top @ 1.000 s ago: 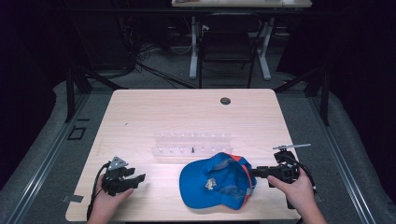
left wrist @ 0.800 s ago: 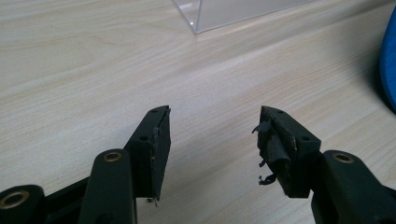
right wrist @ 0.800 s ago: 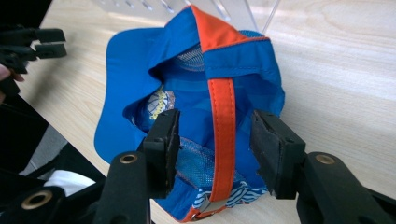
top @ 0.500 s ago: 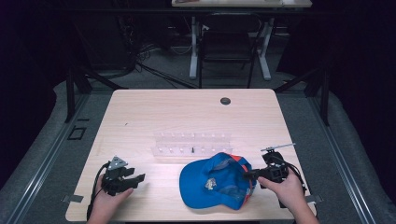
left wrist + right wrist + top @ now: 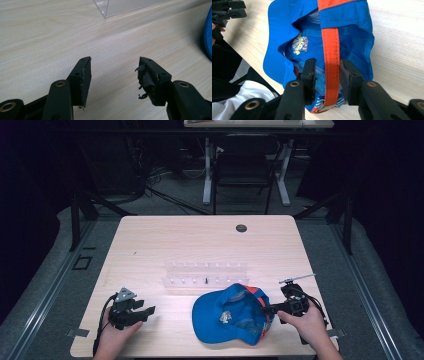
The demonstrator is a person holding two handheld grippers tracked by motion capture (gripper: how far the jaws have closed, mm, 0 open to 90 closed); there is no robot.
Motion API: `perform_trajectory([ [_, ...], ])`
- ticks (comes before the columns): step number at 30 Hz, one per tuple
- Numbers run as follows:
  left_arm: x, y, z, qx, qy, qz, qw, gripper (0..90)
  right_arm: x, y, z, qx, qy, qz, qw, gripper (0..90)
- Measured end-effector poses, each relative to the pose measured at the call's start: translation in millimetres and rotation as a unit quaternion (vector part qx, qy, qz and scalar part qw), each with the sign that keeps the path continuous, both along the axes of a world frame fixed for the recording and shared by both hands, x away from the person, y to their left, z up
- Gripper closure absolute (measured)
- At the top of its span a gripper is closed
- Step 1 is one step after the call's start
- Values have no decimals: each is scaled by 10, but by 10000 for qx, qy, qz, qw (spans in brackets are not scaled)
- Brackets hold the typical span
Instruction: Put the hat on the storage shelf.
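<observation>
Item: blue cap (image 5: 231, 315), lying upside down at the near edge of the table (image 5: 200, 245), right of centre, just near of a clear rack (image 5: 206, 274). Right tongs (image 5: 327, 72) have just been closing and now straddle the cap's orange strap (image 5: 331, 50) at its right rim, jaws at either side of the strap, though whether the pads already press it cannot be told; left tongs (image 5: 113, 72) rest released over bare table, well left of the cap. Handling advice: finish the squeeze squarely across strap and fabric together, confirm a firm bite before lifting, and bring the left tongs to the brim to steady the soft crown.
</observation>
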State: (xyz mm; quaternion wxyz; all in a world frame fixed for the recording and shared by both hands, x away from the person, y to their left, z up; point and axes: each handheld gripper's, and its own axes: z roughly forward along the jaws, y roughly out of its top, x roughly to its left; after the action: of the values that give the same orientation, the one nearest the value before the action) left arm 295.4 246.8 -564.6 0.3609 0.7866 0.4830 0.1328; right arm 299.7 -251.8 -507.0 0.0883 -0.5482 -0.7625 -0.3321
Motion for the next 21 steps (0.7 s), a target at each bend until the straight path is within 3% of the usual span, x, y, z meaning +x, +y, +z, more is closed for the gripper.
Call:
perform_trajectory([
  [8, -1, -4, 2, 17, 1, -13, 10000, 447, 4, -29, 12, 10, 33, 95, 9999, 739],
  [21, -1, -6, 1, 24, 4, -20, 10000, 447, -15, -1, 130, 135, 185, -39, 9997, 770],
])
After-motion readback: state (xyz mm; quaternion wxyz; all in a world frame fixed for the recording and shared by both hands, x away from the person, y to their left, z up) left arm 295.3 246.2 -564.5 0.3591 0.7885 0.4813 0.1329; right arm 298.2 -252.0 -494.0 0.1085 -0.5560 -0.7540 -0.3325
